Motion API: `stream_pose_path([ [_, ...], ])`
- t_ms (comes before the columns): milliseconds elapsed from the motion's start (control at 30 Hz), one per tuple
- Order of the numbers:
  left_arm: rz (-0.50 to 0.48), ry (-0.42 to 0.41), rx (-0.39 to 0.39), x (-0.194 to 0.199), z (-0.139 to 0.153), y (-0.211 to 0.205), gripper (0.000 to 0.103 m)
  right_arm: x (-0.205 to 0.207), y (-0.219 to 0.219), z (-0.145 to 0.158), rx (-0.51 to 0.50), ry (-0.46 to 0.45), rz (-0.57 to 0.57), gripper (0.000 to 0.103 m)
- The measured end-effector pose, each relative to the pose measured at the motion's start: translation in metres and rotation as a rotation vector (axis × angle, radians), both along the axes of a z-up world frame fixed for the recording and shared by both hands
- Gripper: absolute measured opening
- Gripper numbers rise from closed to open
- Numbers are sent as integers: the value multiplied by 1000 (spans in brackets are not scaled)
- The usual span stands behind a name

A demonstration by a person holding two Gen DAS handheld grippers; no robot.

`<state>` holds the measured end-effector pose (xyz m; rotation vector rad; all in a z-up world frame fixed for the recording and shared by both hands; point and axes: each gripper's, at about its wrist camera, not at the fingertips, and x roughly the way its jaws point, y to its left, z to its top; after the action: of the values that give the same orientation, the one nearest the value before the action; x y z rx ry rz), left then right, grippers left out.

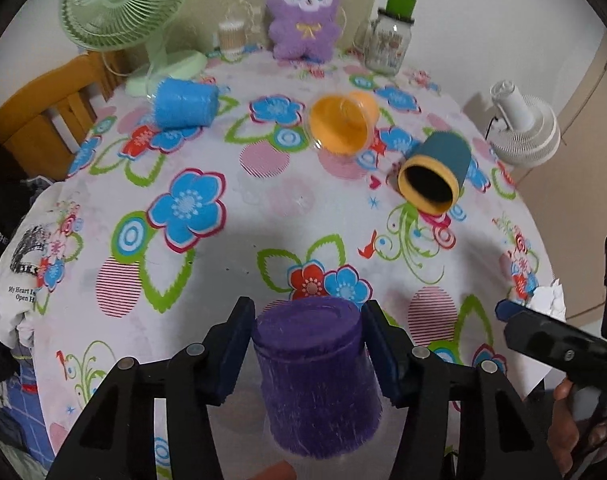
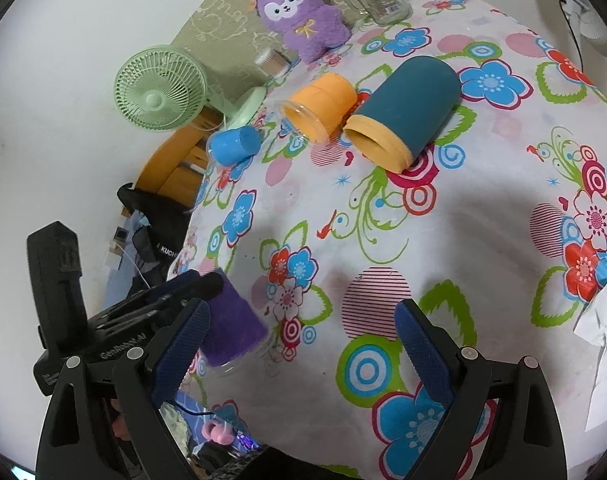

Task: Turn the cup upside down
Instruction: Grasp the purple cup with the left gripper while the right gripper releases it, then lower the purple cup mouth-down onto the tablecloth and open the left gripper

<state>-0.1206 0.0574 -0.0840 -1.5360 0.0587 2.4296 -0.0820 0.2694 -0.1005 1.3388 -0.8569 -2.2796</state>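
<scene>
We've got the left gripper [image 1: 305, 346] pinching the purple cup [image 1: 317, 376] bottom-up, rim down, near the table's [image 1: 231, 204] front edge, right gripper [image 2: 303, 352] spread wide and holding nothing, blue [image 1: 183, 103], orange [image 1: 343, 122] and teal [image 1: 435, 172] cups lying on their sides further back.
</scene>
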Motion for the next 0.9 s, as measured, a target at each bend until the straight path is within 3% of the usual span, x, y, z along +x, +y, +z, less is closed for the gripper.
stream_pose_path([
  [367, 51, 147, 11, 24, 31, -7, 56, 5, -10, 6, 14, 18, 28, 95],
  [900, 117, 264, 1, 53, 43, -5, 56, 9, -11, 11, 35, 43, 38, 95],
])
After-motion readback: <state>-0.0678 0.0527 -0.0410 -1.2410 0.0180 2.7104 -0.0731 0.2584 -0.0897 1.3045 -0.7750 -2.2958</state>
